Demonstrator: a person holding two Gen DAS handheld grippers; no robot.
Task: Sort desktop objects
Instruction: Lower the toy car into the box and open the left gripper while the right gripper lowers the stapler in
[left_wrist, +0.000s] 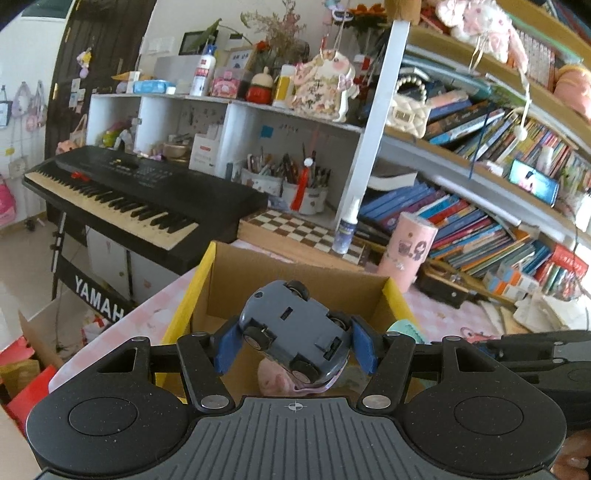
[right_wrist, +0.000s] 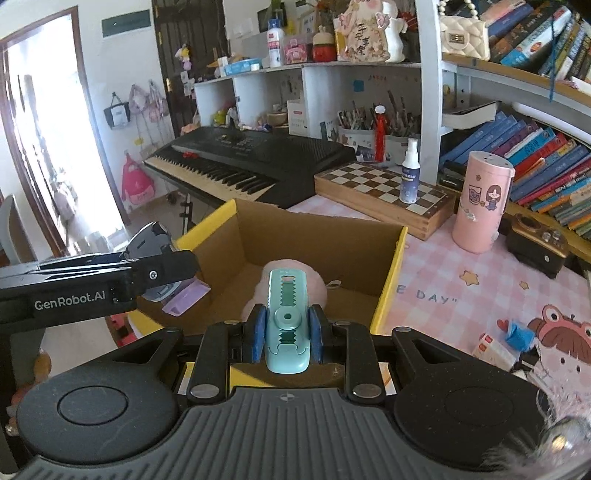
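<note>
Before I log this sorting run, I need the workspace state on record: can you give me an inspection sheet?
Surface: pink patterned desk mat.
Job's things: toy car, underside up, and teal eraser, both held over the cardboard box; pink plush inside.
Clutter: pink canister, spray bottle, chessboard.
Grippers: left gripper shut on car; right gripper shut on eraser.
Cables: nothing seen.
Surroundings: keyboard, bookshelves.

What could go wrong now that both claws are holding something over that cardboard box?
The left gripper pinches the toy car upside down at an angle; it may twist out. The right gripper holds the teal eraser case near the cardboard box front edge; released here, it might land outside. The grippers are close together and could bump.
</note>
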